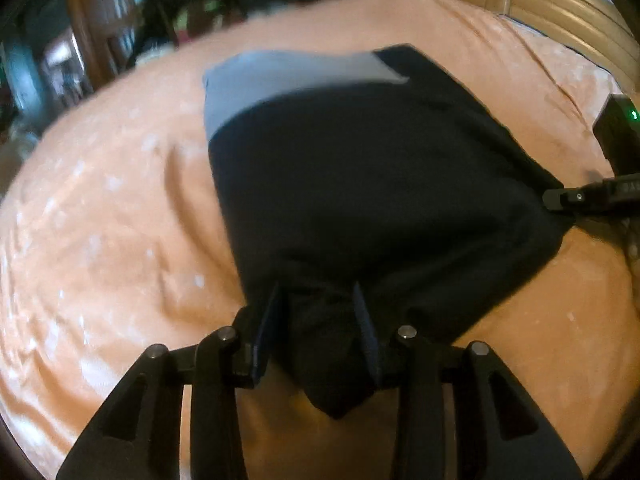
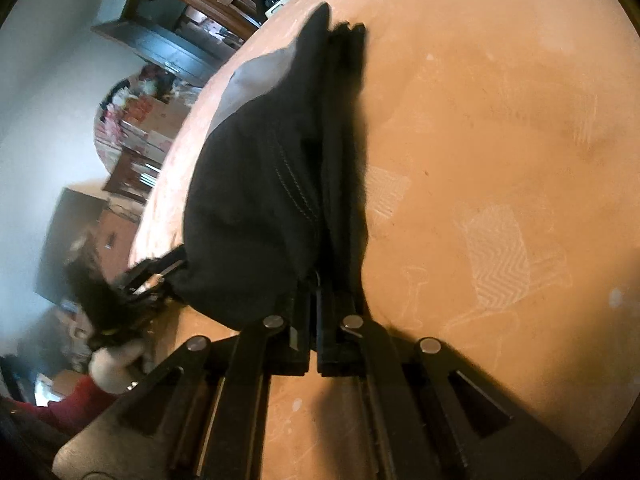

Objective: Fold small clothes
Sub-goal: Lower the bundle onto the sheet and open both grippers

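A: Both tools have the dark shorts (image 1: 360, 184) by the near edge, lifted off the peach bed (image 1: 100, 240). The left tool (image 1: 320, 320) has its fingers apart with bunched cloth between them; whether it truly pinches, nobody can tell.

B: The right tool (image 2: 314, 312) is clamped tight on a corner. The grey waistband (image 1: 280, 76) lies at the far end.

A: Looks like mid-fold. The next move probably calls for carrying this edge over to the waistband, corners level.
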`<state>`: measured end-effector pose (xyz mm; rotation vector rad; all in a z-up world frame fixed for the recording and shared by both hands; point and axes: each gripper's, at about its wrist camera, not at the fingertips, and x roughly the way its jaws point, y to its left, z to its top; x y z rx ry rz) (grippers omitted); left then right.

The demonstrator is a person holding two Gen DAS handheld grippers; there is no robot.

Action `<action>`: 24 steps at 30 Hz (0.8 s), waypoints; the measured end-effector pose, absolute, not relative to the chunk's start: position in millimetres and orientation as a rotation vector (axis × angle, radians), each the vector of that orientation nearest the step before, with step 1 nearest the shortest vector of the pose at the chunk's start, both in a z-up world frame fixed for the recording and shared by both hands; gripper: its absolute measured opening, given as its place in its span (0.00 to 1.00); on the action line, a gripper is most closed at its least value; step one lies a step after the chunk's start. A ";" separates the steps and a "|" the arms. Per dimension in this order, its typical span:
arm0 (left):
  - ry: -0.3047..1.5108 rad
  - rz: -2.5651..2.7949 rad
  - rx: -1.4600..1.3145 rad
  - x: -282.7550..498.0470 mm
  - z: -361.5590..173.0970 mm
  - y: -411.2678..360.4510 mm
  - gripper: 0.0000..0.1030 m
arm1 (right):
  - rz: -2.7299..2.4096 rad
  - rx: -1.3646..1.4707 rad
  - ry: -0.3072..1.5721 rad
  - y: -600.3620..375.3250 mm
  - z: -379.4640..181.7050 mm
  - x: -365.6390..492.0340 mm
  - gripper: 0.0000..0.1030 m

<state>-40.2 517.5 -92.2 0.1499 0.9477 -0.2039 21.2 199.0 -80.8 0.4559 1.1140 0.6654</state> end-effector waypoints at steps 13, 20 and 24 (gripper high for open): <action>0.970 -0.223 -0.077 -53.4 -75.0 558.7 0.48 | 0.638 0.250 1.136 202.6 -65.5 21.6 0.13; 0.739 -0.140 -0.031 -53.1 -3.4 579.7 0.45 | 0.621 0.090 0.897 233.9 10.6 8.1 0.49; 0.862 -0.156 -0.004 -6.8 -48.7 563.5 0.38 | 0.721 -0.001 0.977 295.8 -29.6 37.5 0.25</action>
